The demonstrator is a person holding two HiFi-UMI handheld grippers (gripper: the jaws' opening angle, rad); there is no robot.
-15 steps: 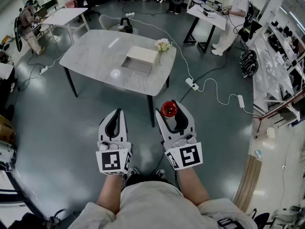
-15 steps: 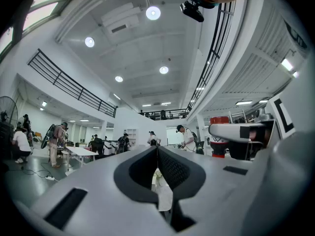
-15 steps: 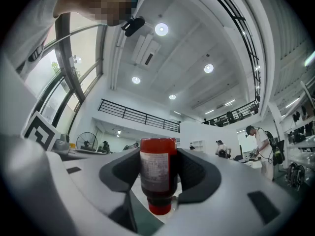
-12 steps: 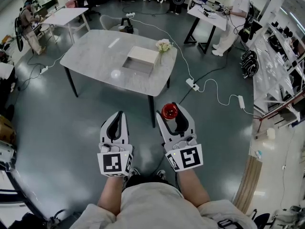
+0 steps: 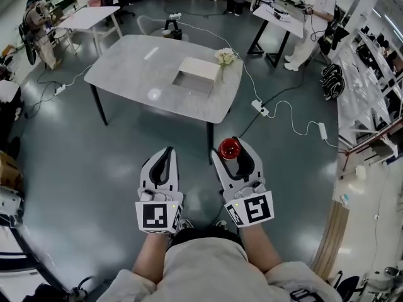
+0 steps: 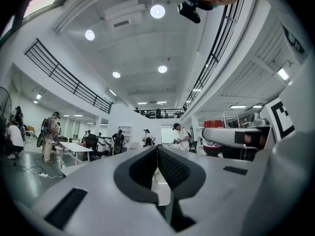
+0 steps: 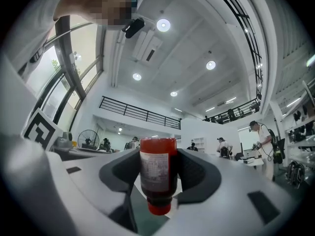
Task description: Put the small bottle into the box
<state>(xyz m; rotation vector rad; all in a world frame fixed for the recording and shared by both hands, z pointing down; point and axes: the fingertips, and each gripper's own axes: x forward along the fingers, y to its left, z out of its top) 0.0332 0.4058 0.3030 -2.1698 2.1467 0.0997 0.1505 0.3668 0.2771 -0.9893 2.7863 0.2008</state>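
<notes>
Red small bottle [image 7: 158,173], upright with its cap down, is clamped between the wide-set jaws of the right gripper [image 5: 230,150]. The box [image 5: 198,75] lies well ahead on the table [image 5: 126,83]. The left gripper [image 5: 162,162] is closed, holding nothing.

The bottle [image 7: 158,173] is dark red with a pale printed label and a red cap. The left gripper [image 5: 165,155] and right gripper [image 5: 233,145] are white with black pads and black-and-white square markers. The far table [image 5: 126,74] is grey marble, and the box [image 5: 200,69] is cream.
</notes>
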